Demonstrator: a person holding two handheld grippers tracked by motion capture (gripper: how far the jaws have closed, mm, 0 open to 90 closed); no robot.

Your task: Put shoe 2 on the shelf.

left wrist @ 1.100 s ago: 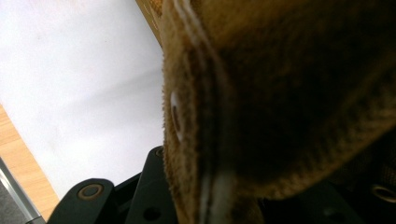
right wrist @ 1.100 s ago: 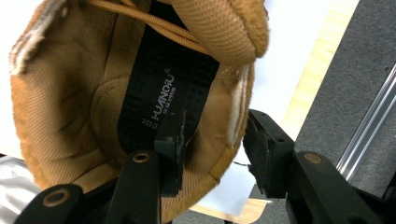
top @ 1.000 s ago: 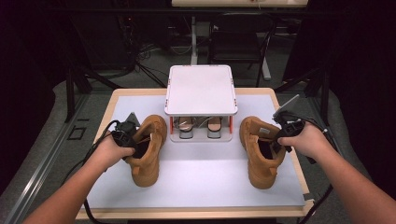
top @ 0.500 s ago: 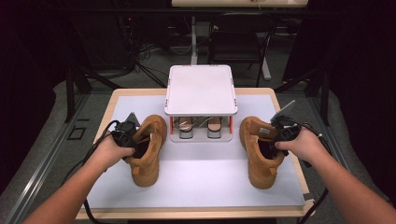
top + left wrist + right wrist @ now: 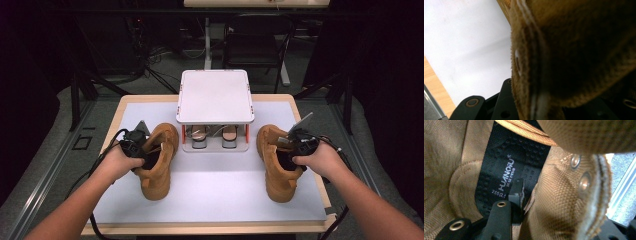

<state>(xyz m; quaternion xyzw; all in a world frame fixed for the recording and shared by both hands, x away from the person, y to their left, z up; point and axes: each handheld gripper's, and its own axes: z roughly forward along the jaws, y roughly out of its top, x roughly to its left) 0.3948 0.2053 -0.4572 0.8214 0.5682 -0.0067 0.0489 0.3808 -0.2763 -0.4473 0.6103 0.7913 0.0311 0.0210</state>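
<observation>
High view: two tan suede ankle boots stand on the white mat of the tabletop (image 5: 220, 190), toes toward the person. The left tan suede boot (image 5: 157, 165) sits left of a small white-topped stand (image 5: 215, 95), the right tan suede boot (image 5: 277, 167) to its right, the two well apart. Each boot is held at its collar by one tool: the left tool (image 5: 136, 147) at the outer side of the left boot's opening, the right tool (image 5: 295, 145) at the right boot's opening.

In the left gripper view the napped, fuzzy suede edge with pale stitching and a metal eyelet (image 5: 517, 56) runs down between the black jaws, so the tool is clamped on that boot's collar.

In the right gripper view one jaw reaches inside the boot, over a black perforated insole (image 5: 506, 167) with white printed lettering, while woven tan lining with two metal rivets (image 5: 575, 160) passes between the jaws; this tool grips the collar wall too.

Under the stand's white top, two further shoes (image 5: 215, 136) rest on a lower shelf.
</observation>
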